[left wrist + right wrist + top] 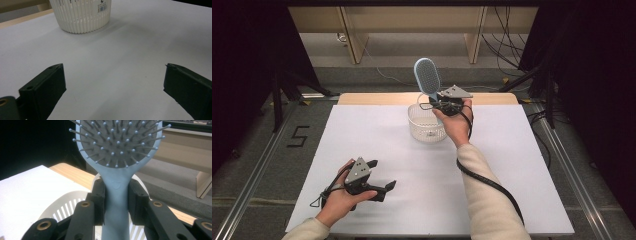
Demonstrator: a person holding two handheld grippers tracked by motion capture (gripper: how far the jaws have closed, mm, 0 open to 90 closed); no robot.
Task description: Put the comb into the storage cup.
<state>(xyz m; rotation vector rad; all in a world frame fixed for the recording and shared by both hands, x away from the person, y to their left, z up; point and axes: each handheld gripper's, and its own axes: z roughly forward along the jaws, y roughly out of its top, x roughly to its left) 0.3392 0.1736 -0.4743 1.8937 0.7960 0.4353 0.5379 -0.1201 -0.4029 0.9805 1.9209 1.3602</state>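
Right claw (pixel 435 101) grips hairbrush (pixel 427 77) above basket (pixel 426 122) on white table (pixel 512 165).

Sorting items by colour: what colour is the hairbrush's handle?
Light blue; the hairbrush shows best in the right gripper view.

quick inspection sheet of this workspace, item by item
surface: white table top, bare apart from the basket; wooden strip at far edge
job's things: light blue hairbrush held upright over the white slatted basket, bristles toward the person
clutter: nothing seen
grippers: right gripper shut on the brush handle; left gripper open, low over the near table, holding nothing
cables: black cable trails along the right sleeve; another loops from the left gripper; loose wires on the floor behind
surroundings: dark curtains at both sides, wooden furniture legs beyond, a 5 marked on the floor
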